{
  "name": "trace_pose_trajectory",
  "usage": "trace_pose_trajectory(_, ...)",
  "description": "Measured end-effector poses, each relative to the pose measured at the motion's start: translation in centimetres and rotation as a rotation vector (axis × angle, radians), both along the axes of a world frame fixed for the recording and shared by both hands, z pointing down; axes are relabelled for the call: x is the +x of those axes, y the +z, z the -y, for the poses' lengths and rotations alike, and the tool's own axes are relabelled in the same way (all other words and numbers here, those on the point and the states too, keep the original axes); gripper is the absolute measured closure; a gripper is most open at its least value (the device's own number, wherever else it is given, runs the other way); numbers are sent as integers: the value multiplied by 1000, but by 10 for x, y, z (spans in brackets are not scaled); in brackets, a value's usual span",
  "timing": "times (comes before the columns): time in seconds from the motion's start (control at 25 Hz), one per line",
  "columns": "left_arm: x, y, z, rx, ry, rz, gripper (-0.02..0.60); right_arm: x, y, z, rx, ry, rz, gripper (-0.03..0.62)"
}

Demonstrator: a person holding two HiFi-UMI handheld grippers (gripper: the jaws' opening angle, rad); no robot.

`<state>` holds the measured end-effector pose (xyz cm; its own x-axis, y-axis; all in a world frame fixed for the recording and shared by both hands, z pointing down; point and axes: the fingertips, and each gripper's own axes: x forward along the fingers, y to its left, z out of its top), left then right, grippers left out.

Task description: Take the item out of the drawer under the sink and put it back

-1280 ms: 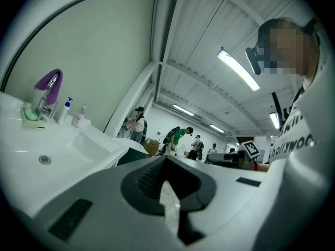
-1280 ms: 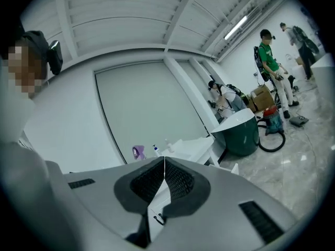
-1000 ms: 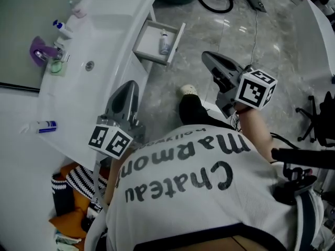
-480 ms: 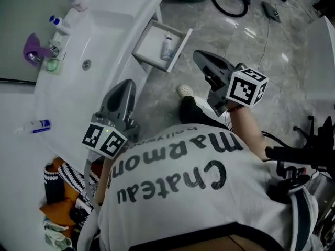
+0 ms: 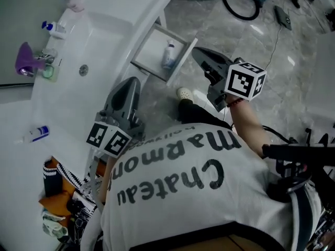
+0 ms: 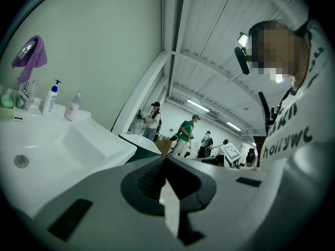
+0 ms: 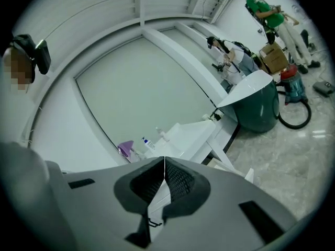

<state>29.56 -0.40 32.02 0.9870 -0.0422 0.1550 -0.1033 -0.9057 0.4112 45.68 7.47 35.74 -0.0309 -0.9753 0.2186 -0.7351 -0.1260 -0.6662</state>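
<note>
1. The sink (image 5: 104, 30) is on the left, white and long. It has no part in this job.
2. The left gripper (image 5: 134, 82) is beside the sink's front edge. Its two fingers are closed tight together with nothing between them. It is near the drawer but not touching it.
3. The drawer (image 5: 151, 50) under the sink is pulled open. The little bottle (image 5: 168, 54) lies inside it, close to the right wall. It has not been taken out yet.
4. The bottle looks small and light, so I think one gripper can lift it. It looks like smooth, hard plastic, so it may slip. It is round, so it may roll when bumped.
5. The best place to hold it is across the middle of its fat part, not the thin cap. A soft squeeze should do.
6. The right gripper (image 5: 198, 53) is just right of the drawer, above the floor. Its fingers are pressed shut too and hold nothing. It must open before it can take the bottle.
</note>
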Motion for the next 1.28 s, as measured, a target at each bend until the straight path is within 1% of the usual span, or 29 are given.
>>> trace_pose_trajectory(0.08, 12, 7, 4, -6, -19, 12, 577, 11, 11, 10, -27, -27, 13, 582)
trace_pose_trajectory(0.2, 30, 21, 9, -59, -45, 38, 577, 27, 27, 22, -62, -59, 44, 582)
trace_pose_trajectory(0.28, 42, 27, 11, -76, -57, 49, 577, 35, 37, 30, -80, -77, 72, 582)
trace_pose_trajectory(0.48, 68, 31, 14, -58, -77, 37, 577, 44, 66, 48, -130, -138, 124, 582)
trace_pose_trajectory(0.64, 85, 52, 21, -68, -93, 68, 577, 45, 92, 64, -170, -186, 143, 582)
trace_pose_trajectory(0.8, 98, 81, 33, -70, -133, 125, 577, 37, 118, 83, -223, -265, 113, 582)
trace_pose_trajectory(0.92, 107, 89, 34, -72, -114, 159, 577, 28, 133, 92, -260, -312, 129, 582)
trace_pose_trajectory(1.0, 108, 91, 33, -72, -89, 177, 577, 22, 139, 97, -270, -322, 147, 582)
trace_pose_trajectory(1.12, 111, 99, 38, -63, -59, 203, 577, 18, 149, 104, -270, -324, 157, 582)
trace_pose_trajectory(1.28, 111, 122, 51, -22, -4, 267, 577, 23, 171, 108, -297, -297, 173, 582)
